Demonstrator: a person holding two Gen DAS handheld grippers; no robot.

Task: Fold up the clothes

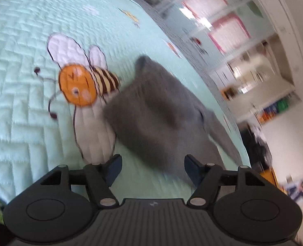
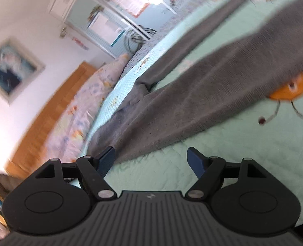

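Observation:
Grey trousers (image 1: 157,114) lie on a mint-green quilted bedspread (image 1: 18,82). In the left wrist view their near part is bunched into a fold beside an embroidered bee (image 1: 79,86). My left gripper (image 1: 153,167) hovers over the cloth's near edge, its jaws apart, and no cloth is pinched between the blue pads. In the right wrist view two grey legs (image 2: 192,94) stretch away across the bed. My right gripper (image 2: 150,162) stands open just short of the nearest hem, holding nothing. Both views are blurred.
A patterned pillow (image 2: 79,110) and a wooden headboard (image 2: 49,110) lie at the left of the right wrist view. White windows with pink blinds (image 1: 229,28) and shelves stand beyond the bed's far edge. A framed picture (image 2: 10,69) hangs on the wall.

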